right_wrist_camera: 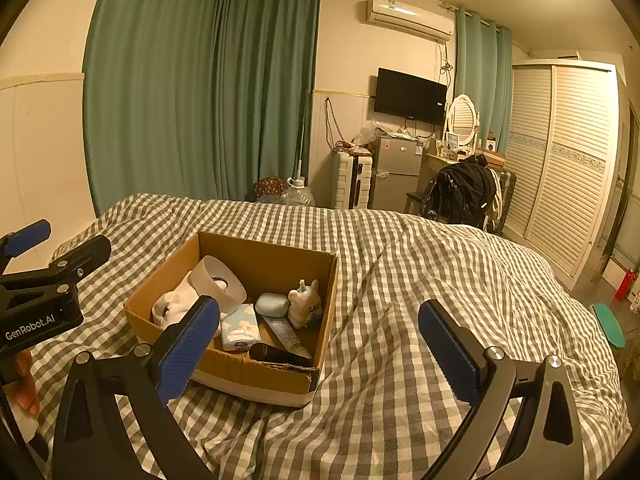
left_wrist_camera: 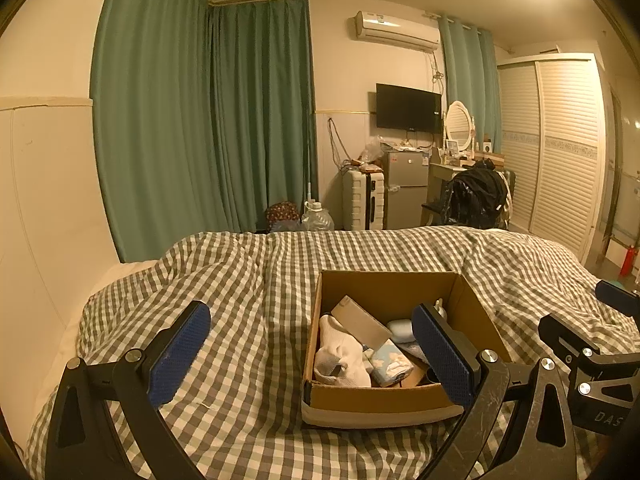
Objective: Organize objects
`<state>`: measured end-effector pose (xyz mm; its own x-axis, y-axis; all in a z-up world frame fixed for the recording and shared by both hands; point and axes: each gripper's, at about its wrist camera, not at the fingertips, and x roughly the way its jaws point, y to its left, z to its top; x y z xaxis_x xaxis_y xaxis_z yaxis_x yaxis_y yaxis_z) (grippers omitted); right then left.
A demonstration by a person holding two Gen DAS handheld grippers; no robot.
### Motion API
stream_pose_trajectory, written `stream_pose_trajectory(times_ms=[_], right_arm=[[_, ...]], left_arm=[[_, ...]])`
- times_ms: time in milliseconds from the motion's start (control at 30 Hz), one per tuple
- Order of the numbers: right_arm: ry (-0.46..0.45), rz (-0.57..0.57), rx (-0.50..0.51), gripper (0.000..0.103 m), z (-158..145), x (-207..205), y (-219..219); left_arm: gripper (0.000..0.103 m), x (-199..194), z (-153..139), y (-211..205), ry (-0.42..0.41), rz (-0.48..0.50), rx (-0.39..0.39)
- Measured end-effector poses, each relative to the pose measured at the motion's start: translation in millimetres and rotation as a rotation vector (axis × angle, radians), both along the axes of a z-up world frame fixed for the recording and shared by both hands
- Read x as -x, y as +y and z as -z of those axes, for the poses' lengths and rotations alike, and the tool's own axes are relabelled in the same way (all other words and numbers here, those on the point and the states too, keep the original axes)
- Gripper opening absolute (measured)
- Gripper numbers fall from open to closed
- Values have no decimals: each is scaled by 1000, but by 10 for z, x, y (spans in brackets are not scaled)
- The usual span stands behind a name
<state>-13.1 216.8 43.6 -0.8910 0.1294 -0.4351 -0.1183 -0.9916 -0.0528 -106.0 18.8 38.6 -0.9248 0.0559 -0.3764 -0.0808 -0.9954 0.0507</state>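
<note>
An open cardboard box (left_wrist_camera: 384, 398) (right_wrist_camera: 240, 368) sits on the checked bedspread (left_wrist_camera: 256, 280) (right_wrist_camera: 400, 264). It holds white socks (left_wrist_camera: 340, 352) (right_wrist_camera: 176, 304), a paper roll (right_wrist_camera: 218, 282), a tissue pack (left_wrist_camera: 390, 362) (right_wrist_camera: 240, 326), a pale blue case (left_wrist_camera: 400, 330) (right_wrist_camera: 272, 304), an alpaca toy (right_wrist_camera: 306, 302), a tube (right_wrist_camera: 288, 334) and a black object (right_wrist_camera: 276, 354). My left gripper (left_wrist_camera: 316, 352) is open and empty, just in front of the box. My right gripper (right_wrist_camera: 324, 344) is open and empty, to the right of the box.
Green curtains (left_wrist_camera: 200, 120) hang behind the bed. A suitcase (left_wrist_camera: 362, 200), small fridge (left_wrist_camera: 404, 188), wall TV (left_wrist_camera: 408, 108), dressing table with a chair draped in black clothes (left_wrist_camera: 476, 196) and a louvred wardrobe (left_wrist_camera: 560, 148) stand beyond the bed's far edge.
</note>
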Motion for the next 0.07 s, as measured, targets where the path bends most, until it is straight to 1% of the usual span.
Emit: stream_pose_trajectory(times_ms=[67], right_arm=[[-1,0,0,100,4,-2,-1]], left_arm=[[103,-6,0,2,2,-4,2]])
